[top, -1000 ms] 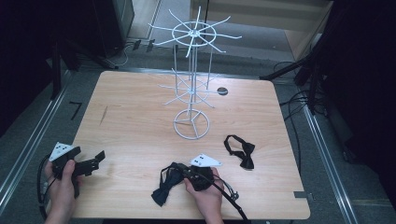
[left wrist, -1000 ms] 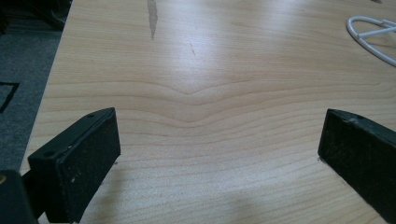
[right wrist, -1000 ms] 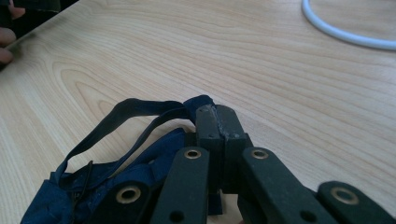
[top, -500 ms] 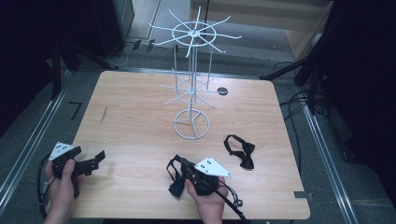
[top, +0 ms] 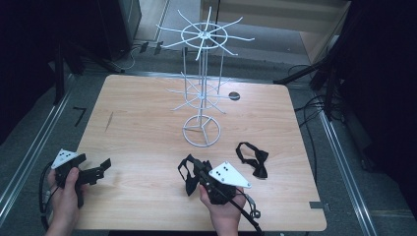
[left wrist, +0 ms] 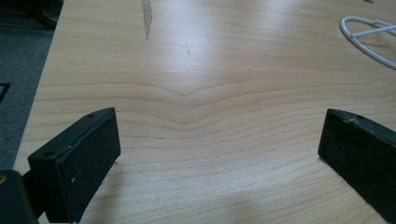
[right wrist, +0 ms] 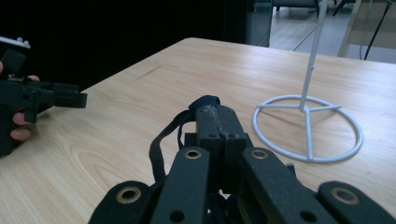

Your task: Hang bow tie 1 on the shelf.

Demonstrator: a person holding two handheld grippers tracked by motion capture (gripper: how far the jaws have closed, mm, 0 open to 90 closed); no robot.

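My right gripper [top: 195, 168] is near the table's front edge, shut on the strap of a black bow tie [top: 187, 178] that hangs from its jaws above the wood. In the right gripper view the jaws [right wrist: 216, 115] are pressed together with the strap [right wrist: 160, 140] looping out to the left. A second black bow tie [top: 253, 160] lies flat on the table to the right. My left gripper [top: 102, 167] stays at the front left corner, open, with bare wood between its jaws [left wrist: 219, 144].
A white wire display rack [top: 201, 91] with two tiers of spokes stands mid-table on a ring base [right wrist: 308, 128]. A small black disc [top: 234, 96] lies behind it. The wooden table [top: 142, 132] has a dark floor and cables around it.
My right gripper has risen and shifted a little right with the bow tie, which has come up off the table and now hangs. The left gripper has stayed put.
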